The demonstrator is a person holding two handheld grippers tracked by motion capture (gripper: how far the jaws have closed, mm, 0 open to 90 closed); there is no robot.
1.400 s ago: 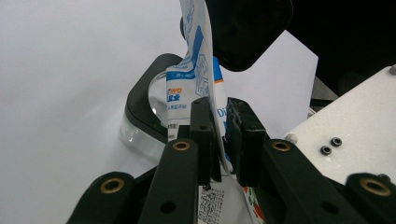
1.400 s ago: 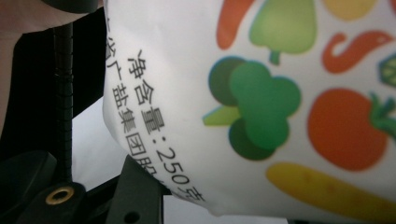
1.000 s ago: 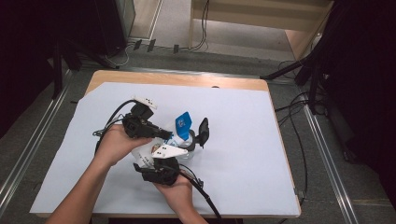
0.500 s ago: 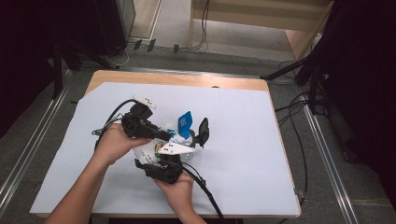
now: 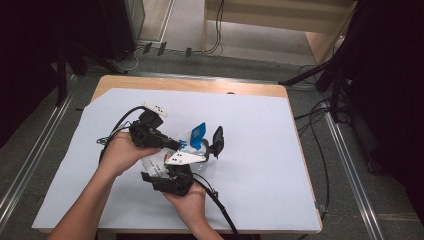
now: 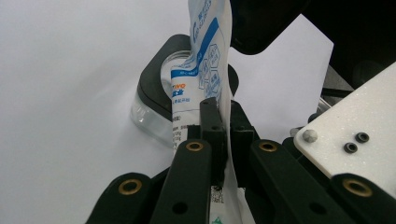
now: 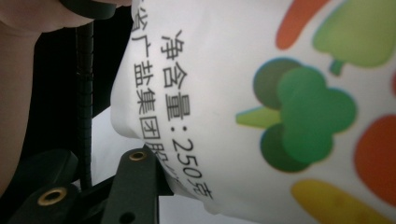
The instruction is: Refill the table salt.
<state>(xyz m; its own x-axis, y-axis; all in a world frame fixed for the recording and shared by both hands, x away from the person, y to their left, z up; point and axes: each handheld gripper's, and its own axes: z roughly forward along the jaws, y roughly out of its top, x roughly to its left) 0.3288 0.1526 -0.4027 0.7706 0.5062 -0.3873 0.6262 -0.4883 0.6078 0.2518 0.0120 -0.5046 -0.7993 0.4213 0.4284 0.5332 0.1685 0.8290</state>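
Note:
A white and blue pouch [image 5: 198,134] printed with vegetables [image 7: 289,107] is held tilted over a clear jar [image 6: 150,117] with a black flip lid [image 5: 217,141] on the white sheet. My left gripper [image 5: 172,144] is shut on the pouch's edge [image 6: 223,122], its jaws having just closed tighter. The pouch's blue end points down into the jar's mouth. My right gripper [image 5: 189,161] holds the pouch's lower body from the near side. One finger [image 7: 140,179] rests against the pouch and the other is hidden. Its jaws have just eased open a little with the pouch still between them.
A white sheet [image 5: 265,150] covers the wooden table [image 5: 190,84]. Cables [image 5: 220,210] trail from both grippers toward the near edge. Metal rails [image 5: 345,155] run along both sides of the table, with dark equipment beyond.

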